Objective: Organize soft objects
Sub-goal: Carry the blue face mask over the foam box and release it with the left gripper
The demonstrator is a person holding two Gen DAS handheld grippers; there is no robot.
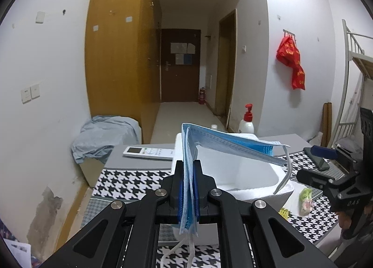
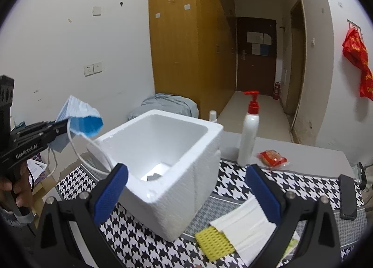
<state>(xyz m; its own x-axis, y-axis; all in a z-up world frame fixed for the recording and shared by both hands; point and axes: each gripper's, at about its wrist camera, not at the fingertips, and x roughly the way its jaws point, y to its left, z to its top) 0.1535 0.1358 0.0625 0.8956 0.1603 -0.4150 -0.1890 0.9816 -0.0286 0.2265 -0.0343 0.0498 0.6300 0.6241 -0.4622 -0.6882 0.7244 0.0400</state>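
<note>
Clamped tight, the left gripper [image 1: 188, 188] pinches a small stack of blue face masks [image 1: 223, 142] between its blue pads, the jaws drawn so close that only the folded fabric separates them. One end of the stack sticks out behind the pads with white ear loops [image 1: 184, 247] dangling below; the other end flops forward and sideways over the white foam box [image 1: 254, 188], its free corner and grey loop hanging above the box's open top. Seen from the right wrist camera, that same left gripper [image 2: 63, 128] holds the masks [image 2: 81, 119] in the air just beside the near-left corner of the foam box [image 2: 167, 174], higher than its rim, with one loop trailing down towards that corner; the masks do not rest on the box. A person's hand [image 2: 14, 188] grips the handle.

Right gripper [image 2: 186, 195] stands wide open with nothing between its blue pads; the foam box fills the gap in front of it, and its fingers are not seen touching the box. Inside the box, something pale lies on the bottom.

Beside the box on the houndstooth-covered counter [image 2: 233, 188] lie a white mask [image 2: 247, 226] and a yellow sponge cloth [image 2: 214, 242], both near the right gripper's right finger. Behind the box stand a white pump bottle [image 2: 249, 137] and a red snack packet [image 2: 272, 158].
</note>
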